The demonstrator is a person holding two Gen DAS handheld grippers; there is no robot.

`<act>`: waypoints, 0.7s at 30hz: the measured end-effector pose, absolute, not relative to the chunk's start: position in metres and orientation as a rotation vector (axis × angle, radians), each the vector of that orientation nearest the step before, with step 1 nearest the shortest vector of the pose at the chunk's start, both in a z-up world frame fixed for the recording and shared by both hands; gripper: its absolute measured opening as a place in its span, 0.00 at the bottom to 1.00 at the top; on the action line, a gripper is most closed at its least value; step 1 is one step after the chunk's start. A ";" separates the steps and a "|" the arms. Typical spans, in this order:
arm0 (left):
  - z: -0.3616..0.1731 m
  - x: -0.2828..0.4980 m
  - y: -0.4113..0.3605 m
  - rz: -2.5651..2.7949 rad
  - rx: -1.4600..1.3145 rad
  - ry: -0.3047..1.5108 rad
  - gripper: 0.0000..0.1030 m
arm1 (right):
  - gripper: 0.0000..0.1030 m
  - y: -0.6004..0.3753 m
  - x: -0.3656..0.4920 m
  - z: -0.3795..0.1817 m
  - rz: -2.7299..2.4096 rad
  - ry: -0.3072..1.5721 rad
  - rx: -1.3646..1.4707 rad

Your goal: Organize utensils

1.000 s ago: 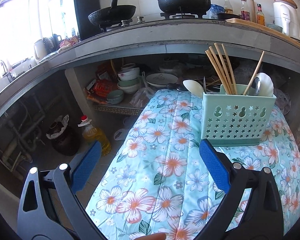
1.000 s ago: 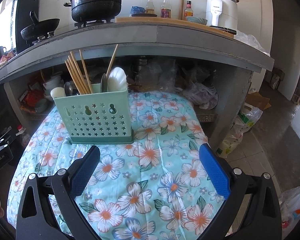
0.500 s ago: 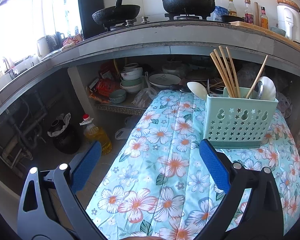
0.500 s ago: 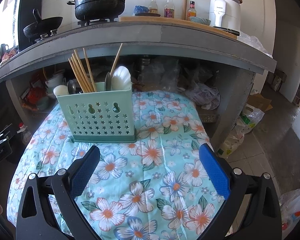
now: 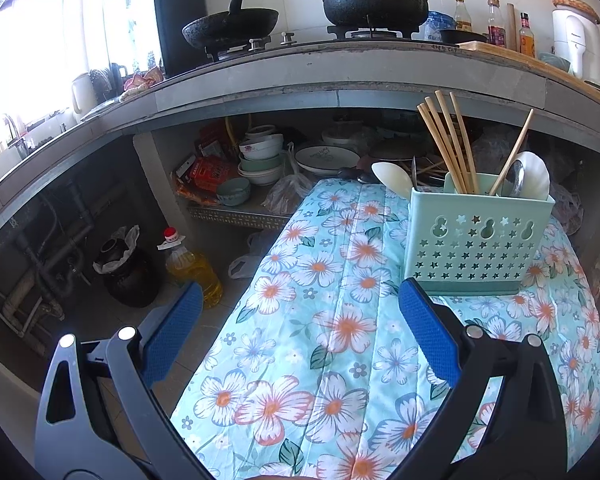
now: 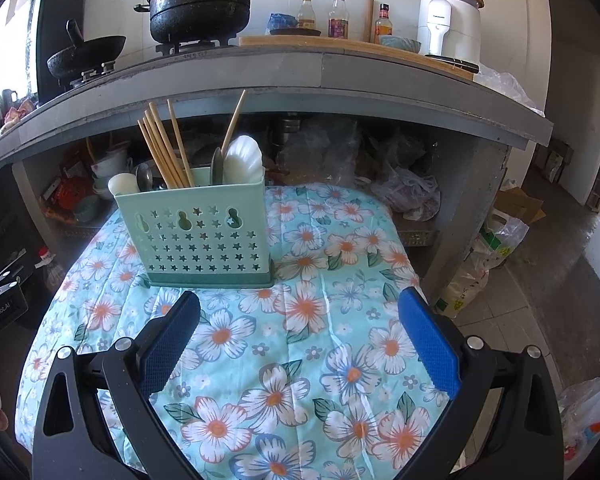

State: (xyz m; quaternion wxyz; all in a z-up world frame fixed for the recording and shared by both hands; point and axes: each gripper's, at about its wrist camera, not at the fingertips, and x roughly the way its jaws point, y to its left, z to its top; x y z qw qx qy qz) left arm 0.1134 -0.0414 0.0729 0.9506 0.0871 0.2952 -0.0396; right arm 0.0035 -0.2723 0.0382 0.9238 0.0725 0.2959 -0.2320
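On a bench covered by a floral cloth (image 6: pixel 300 320), a mint-green utensil holder (image 6: pixel 204 236) stands upright. Wooden chopsticks (image 6: pixel 162 148) rise from it, tips leaning up and left; one chopstick (image 6: pixel 236 118) leans right beside a white spoon (image 6: pixel 244 160). The left gripper (image 5: pixel 300 320) and right gripper (image 6: pixel 300 320) hover nearby, jaws apart and empty.

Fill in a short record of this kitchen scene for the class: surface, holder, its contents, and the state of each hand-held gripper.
surface: floral tablecloth
holder: green utensil caddy, upright on the cloth
contents: wooden chopsticks, white spoons, a metal spoon
left hand-held gripper: open, empty
right hand-held gripper: open, empty
loose utensils on the cloth: none visible
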 end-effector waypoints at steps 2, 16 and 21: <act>0.073 0.113 -0.042 -0.082 0.178 0.601 0.92 | 0.94 -0.272 0.003 0.038 -0.477 0.608 0.151; 0.071 0.112 -0.044 -0.080 0.185 0.599 0.92 | 0.94 -0.274 0.003 0.039 -0.475 0.606 0.150; 0.071 0.113 -0.043 -0.079 0.184 0.600 0.92 | 0.94 -0.276 0.002 0.040 -0.483 0.607 0.153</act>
